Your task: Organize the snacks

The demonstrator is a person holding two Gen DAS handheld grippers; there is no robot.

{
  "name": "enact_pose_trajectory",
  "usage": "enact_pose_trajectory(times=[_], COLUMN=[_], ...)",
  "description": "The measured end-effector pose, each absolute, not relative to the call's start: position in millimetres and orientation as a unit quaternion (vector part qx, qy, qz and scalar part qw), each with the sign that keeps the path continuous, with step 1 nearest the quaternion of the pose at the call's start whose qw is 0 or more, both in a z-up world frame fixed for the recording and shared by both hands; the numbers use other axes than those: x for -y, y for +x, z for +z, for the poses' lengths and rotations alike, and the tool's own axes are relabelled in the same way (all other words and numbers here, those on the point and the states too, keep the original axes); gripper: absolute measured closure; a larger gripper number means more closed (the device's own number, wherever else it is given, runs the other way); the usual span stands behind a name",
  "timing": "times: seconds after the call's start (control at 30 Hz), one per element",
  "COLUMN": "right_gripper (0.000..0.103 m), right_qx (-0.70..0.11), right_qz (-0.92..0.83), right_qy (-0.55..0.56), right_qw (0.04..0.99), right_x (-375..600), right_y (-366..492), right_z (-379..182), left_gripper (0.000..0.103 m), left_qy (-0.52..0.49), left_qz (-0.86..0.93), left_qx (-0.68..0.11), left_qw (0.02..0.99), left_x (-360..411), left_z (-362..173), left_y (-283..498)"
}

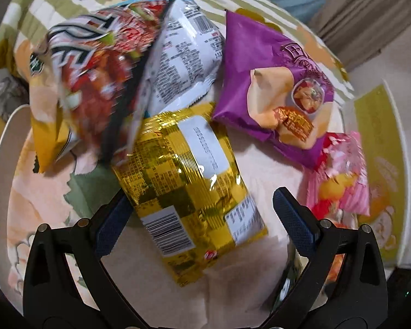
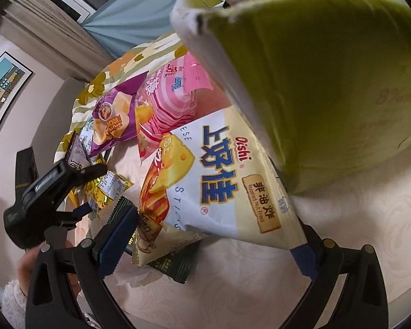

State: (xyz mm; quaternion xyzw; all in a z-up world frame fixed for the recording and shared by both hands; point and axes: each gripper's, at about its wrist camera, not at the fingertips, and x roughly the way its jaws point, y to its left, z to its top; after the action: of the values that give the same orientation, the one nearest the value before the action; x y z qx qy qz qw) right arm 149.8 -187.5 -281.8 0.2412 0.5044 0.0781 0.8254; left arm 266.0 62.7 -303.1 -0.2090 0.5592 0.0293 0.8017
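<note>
Left gripper (image 1: 205,213) spread wide over shiny gold foil snack packet (image 1: 189,181) lying on floral tablecloth (image 1: 41,208). Right gripper (image 2: 208,235) spread around white-and-yellow Oishi cheese-stick bag (image 2: 222,175), beside green cardboard box (image 2: 328,82). Purple chip bag (image 1: 271,82) and pink striped packet (image 1: 339,175) nearby.

Glossy, crinkled gold foil on the yellow packet (image 1: 189,181); shiny plastic film on the purple bag (image 1: 271,82) and pink bag (image 2: 172,101). Matt green cardboard on the box (image 2: 315,82), worn pale at the edges. Textured blue rubbery pads on matt black plastic fingers (image 1: 296,213).
</note>
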Motion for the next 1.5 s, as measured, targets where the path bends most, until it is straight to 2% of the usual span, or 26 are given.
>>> enact_pose_trajectory(times=[0.1, 0.17, 0.23, 0.33, 0.6, 0.67, 0.73, 0.77, 0.83, 0.97, 1.0, 1.1, 1.5], right_gripper=[0.002, 0.002, 0.002, 0.002, 0.003, 0.005, 0.011, 0.014, 0.030, 0.034, 0.042, 0.050, 0.054], right_qx=[-0.502, -0.499, -0.491, -0.480, -0.454, -0.452, -0.450, -0.450, -0.456, -0.461, -0.459, -0.455, -0.438], right_qz=[0.081, 0.080, 0.077, 0.072, 0.059, 0.059, 0.055, 0.054, 0.053, 0.052, 0.053, 0.056, 0.058], right_qy=[0.242, 0.242, 0.246, 0.257, 0.312, 0.324, 0.329, 0.331, 0.330, 0.334, 0.334, 0.331, 0.326], right_qw=[0.826, 0.829, 0.832, 0.836, 0.832, 0.829, 0.828, 0.827, 0.825, 0.821, 0.821, 0.825, 0.836], right_x=[188.5, 189.4, 191.3, 196.9, 205.8, 206.4, 205.5, 204.8, 203.8, 201.2, 201.0, 198.3, 181.0], right_y=[148.6, 147.5, 145.7, 142.5, 139.2, 140.1, 141.1, 141.1, 142.0, 142.3, 143.3, 144.2, 138.6], right_z=[-281.4, -280.7, -279.6, -279.1, -283.0, -284.5, -284.5, -285.0, -286.4, -287.8, -287.2, -282.6, -261.7], left_gripper=[0.004, 0.010, 0.023, 0.032, 0.043, 0.045, 0.052, 0.052, 0.054, 0.057, 0.058, 0.059, 0.059], left_qy=[-0.178, -0.164, -0.152, -0.150, -0.150, -0.149, -0.148, -0.149, -0.150, -0.160, -0.165, -0.171, -0.197], left_qz=[0.037, 0.037, 0.032, 0.021, -0.008, -0.016, -0.024, -0.028, -0.033, -0.042, -0.044, -0.048, -0.058], left_qx=[-0.559, -0.554, -0.548, -0.545, -0.549, -0.551, -0.550, -0.550, -0.551, -0.553, -0.555, -0.557, -0.559], left_qw=[0.809, 0.815, 0.822, 0.825, 0.822, 0.821, 0.822, 0.821, 0.820, 0.816, 0.814, 0.811, 0.804], left_x=[-51.1, -47.8, -48.9, -59.0, -73.7, -72.8, -75.1, -76.2, -79.2, -87.5, -89.7, -95.2, -125.7], left_z=[-304.2, -303.0, -300.7, -299.1, -296.4, -296.0, -294.5, -294.2, -293.4, -293.9, -294.1, -293.6, -280.9], left_y=[270.5, 269.7, 267.0, 263.1, 251.4, 247.5, 241.5, 240.1, 235.8, 230.7, 230.4, 227.2, 207.6])
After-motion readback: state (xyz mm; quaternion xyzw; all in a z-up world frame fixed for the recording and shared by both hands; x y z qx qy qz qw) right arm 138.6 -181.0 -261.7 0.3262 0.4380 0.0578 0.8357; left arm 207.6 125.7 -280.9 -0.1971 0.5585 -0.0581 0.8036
